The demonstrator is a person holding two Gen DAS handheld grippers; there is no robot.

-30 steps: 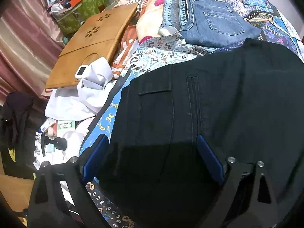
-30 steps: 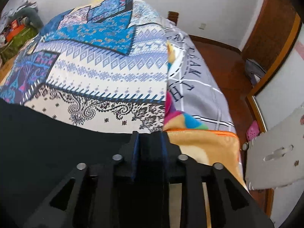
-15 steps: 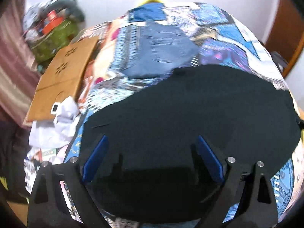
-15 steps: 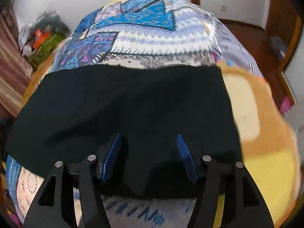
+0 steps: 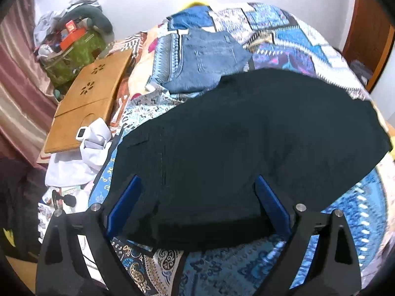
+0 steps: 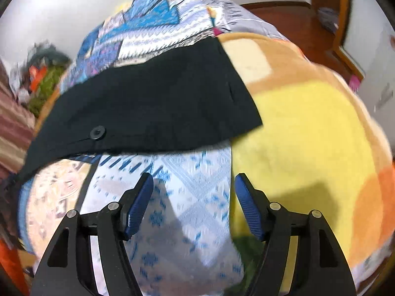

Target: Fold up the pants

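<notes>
The black pants (image 5: 246,133) lie flat and folded on the patterned bedspread (image 5: 291,39). My left gripper (image 5: 197,209) is open, its blue pads above the near edge of the pants, holding nothing. In the right wrist view the pants (image 6: 153,108) lie ahead, with a black button (image 6: 98,132) showing near their left end. My right gripper (image 6: 193,204) is open and empty, clear of the pants, over the pale blue-patterned cover (image 6: 177,197).
Folded blue jeans (image 5: 207,59) lie beyond the black pants. A wooden lap desk (image 5: 91,98) and white cloth (image 5: 81,157) sit at the bed's left side, with clutter behind. A yellow-orange blanket (image 6: 308,135) covers the bed's right part.
My right gripper has opened, let go of the pants and pulled back off them. My left gripper stayed open and drew back, so the whole folded pants now show.
</notes>
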